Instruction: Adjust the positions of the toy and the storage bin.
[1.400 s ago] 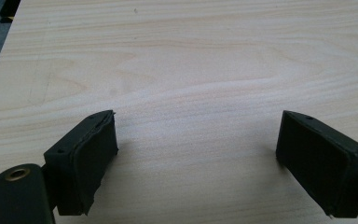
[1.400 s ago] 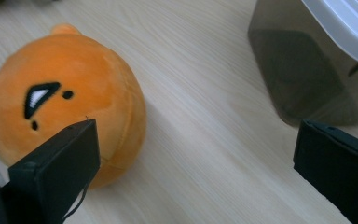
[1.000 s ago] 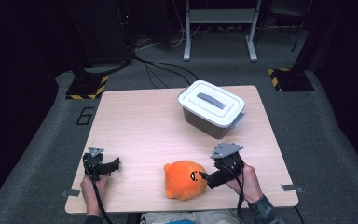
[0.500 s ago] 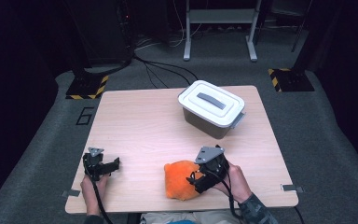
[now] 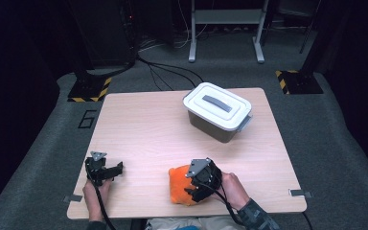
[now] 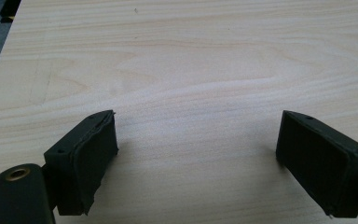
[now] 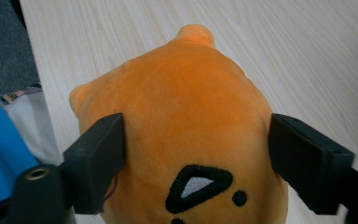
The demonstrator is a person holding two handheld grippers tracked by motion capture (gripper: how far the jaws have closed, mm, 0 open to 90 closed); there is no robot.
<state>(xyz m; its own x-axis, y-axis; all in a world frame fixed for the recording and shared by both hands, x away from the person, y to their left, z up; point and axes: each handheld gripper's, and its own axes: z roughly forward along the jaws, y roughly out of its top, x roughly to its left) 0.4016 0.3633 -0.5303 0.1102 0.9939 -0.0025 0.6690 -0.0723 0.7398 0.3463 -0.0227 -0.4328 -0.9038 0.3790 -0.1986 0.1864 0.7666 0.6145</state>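
An orange plush toy (image 5: pixel 178 184) lies near the table's front edge, right of centre. In the right gripper view its orange back (image 7: pixel 186 93) bulges up between the two black jaws, with a black stitched mark near the bottom. My right gripper (image 5: pixel 191 189) (image 7: pixel 196 140) has just been closing on it, and both pads touch its flanks. At the front left my left gripper (image 5: pixel 117 168) rests low over the wood. Its jaws (image 6: pixel 196 154) stand wide apart with bare table between them.
A grey bin with a white lid and a grey handle (image 5: pixel 218 111) stands at the back right of the wooden table (image 5: pixel 143 124). Dark floor, cables and stand legs surround the table. A blue garment shows past the table edge (image 7: pixel 0 154).
My right gripper has moved left from beside the plush toy onto it, and its jaws now flank the toy. The left gripper has stayed put.
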